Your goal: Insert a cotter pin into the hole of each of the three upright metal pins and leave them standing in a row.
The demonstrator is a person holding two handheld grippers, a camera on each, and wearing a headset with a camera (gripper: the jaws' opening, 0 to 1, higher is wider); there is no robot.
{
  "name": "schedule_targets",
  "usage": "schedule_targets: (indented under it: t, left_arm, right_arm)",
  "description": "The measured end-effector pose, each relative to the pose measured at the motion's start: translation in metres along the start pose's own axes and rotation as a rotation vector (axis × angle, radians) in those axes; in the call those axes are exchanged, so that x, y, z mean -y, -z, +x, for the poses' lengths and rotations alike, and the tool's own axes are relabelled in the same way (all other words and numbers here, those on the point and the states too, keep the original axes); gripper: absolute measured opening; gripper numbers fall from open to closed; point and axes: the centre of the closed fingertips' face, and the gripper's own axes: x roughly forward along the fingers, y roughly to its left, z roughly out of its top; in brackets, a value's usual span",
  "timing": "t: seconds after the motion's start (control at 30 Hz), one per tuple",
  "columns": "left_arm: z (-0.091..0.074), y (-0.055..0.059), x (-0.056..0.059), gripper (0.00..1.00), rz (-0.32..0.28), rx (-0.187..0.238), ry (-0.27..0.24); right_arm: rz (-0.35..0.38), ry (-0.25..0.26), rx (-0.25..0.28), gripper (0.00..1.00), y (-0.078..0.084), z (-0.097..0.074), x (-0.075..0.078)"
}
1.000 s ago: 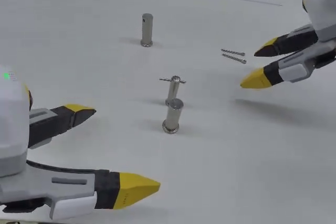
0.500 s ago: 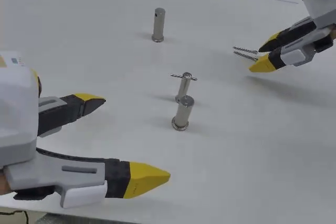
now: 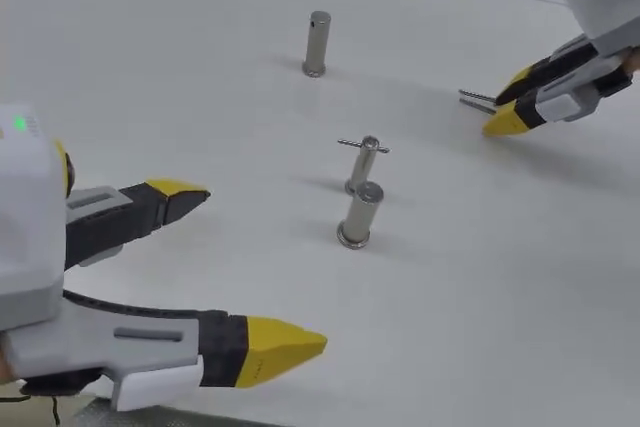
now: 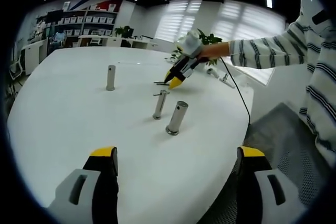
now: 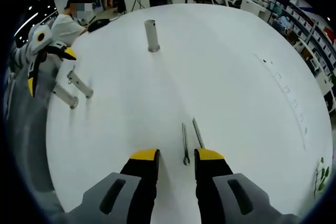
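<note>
Two cotter pins (image 5: 185, 142) just ahead of parted right tongs (image 5: 177, 153).

White-grey left tongs (image 3: 265, 269), right tongs (image 3: 492, 114), yellow-tipped black jaws, striped sleeve (image 4: 262, 51)

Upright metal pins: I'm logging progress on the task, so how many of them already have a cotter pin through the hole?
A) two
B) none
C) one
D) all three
C: the middle pin has a cotter pin across its top, the near pin and far pin carry none, and two loose cotter pins lie in front of the right gripper.
</note>
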Motion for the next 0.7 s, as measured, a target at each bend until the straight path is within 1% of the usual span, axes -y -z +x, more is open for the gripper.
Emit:
schedule_targets:
  t: [0.03,0.07,0.1,0.17,0.23,0.27,0.33,0.43,0.5,0.6,0.63,0.7]
  left_arm:
    - [0.0,0.002,0.0,0.94,-0.001,-0.005,0.003]
    - [0.001,0.003,0.0,0.94,-0.002,-0.01,0.004]
    - [0.0,0.005,0.0,0.94,-0.003,-0.013,0.004]
    - [0.0,0.004,0.001,0.93,-0.004,-0.004,0.007]
    - [0.0,0.003,0.002,0.9,0.001,0.006,0.016]
    - [0.001,0.003,0.002,0.89,-0.001,0.007,0.017]
    - [0.002,0.004,0.003,0.91,-0.002,0.004,0.02]
    - [0.002,0.005,0.004,0.9,0.002,-0.002,0.026]
    - [0.003,0.004,0.004,0.9,0.001,0.007,0.026]
    - [0.002,0.003,0.004,0.87,0.006,0.015,0.025]
    - [0.002,0.003,0.003,0.86,0.014,0.016,0.018]
    - [0.001,0.003,0.002,0.87,0.024,0.012,0.016]
  right_arm:
    - [-0.011,0.0,-0.012,0.29,0.001,0.001,0.0]
    - [-0.009,-0.001,-0.001,0.28,-0.002,0.0,-0.001]
    - [-0.009,0.0,-0.004,0.27,-0.002,-0.001,-0.001]
    - [-0.024,-0.007,-0.025,0.22,-0.002,0.0,-0.003]
    - [-0.034,-0.011,-0.039,0.2,-0.003,0.0,-0.006]
    - [-0.055,-0.017,-0.054,0.19,-0.002,0.0,-0.008]
    - [-0.064,-0.017,-0.072,0.15,-0.004,0.001,-0.011]
    - [-0.092,-0.016,-0.106,0.11,-0.005,0.002,-0.014]
    - [-0.105,-0.014,-0.121,0.1,-0.006,0.003,-0.016]
    - [-0.101,-0.008,-0.129,0.08,-0.007,0.003,-0.017]
    - [-0.095,-0.005,-0.134,0.07,-0.006,0.003,-0.017]
    - [-0.069,0.007,-0.139,0.06,-0.006,0.003,-0.016]
